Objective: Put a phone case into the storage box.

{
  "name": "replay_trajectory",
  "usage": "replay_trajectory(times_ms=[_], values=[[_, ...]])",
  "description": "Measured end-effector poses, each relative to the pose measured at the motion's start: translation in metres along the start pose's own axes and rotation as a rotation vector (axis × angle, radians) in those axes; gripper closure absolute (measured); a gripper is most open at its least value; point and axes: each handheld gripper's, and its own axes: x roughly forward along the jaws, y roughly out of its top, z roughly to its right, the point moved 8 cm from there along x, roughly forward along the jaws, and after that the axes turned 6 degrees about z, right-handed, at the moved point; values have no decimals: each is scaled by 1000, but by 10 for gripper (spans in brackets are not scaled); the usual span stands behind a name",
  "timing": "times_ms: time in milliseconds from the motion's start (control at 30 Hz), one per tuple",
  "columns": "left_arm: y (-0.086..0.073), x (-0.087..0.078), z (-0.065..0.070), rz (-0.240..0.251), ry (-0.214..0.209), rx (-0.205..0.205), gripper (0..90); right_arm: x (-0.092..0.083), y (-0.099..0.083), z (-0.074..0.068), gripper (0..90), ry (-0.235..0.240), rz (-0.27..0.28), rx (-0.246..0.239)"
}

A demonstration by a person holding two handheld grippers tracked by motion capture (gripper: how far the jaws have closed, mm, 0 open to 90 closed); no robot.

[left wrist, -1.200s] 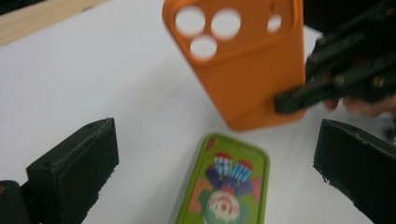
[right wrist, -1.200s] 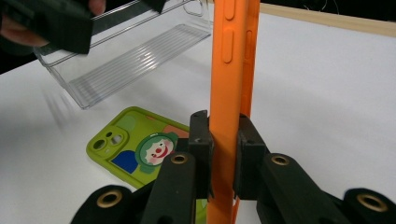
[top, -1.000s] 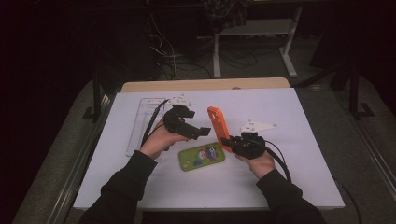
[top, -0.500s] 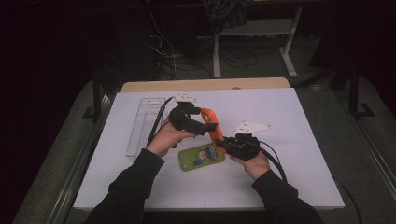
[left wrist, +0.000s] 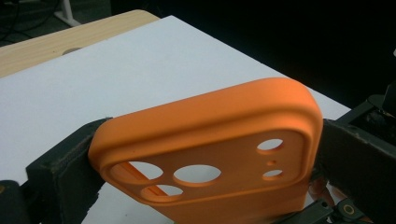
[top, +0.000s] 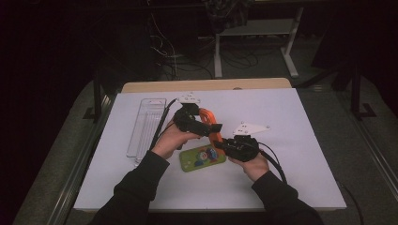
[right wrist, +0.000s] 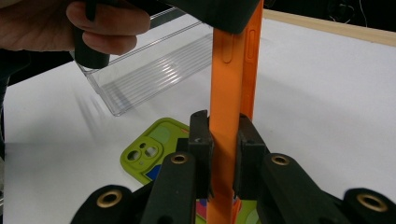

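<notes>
Orange phone case (left wrist: 210,140) held above table centre, w/ both grippers clamped on it: left gripper (top: 202,127) across its camera end, right gripper (right wrist: 223,140) on 1 side edge. Looks light, soft, bendy; grip rims, not the thin back.

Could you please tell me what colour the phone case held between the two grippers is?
The phone case is plain orange, clearest in the left gripper view.
</notes>
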Motion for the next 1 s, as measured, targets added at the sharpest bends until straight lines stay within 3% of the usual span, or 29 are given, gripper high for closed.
replay_trajectory(times_ms=[167,633,767,1000], values=[[0,-1,-3,6,21,8,62,2,-3,0,786,-4,-20,-10],[0,-2,-2,10,11,2,134,5,-9,0,784,-16,-60,-30],[0,-2,-2,13,11,18,142,6,-9,1,776,-16,-59,-32],[8,-6,-9,30,33,24,143,2,-13,5,461,-24,-77,-30]])
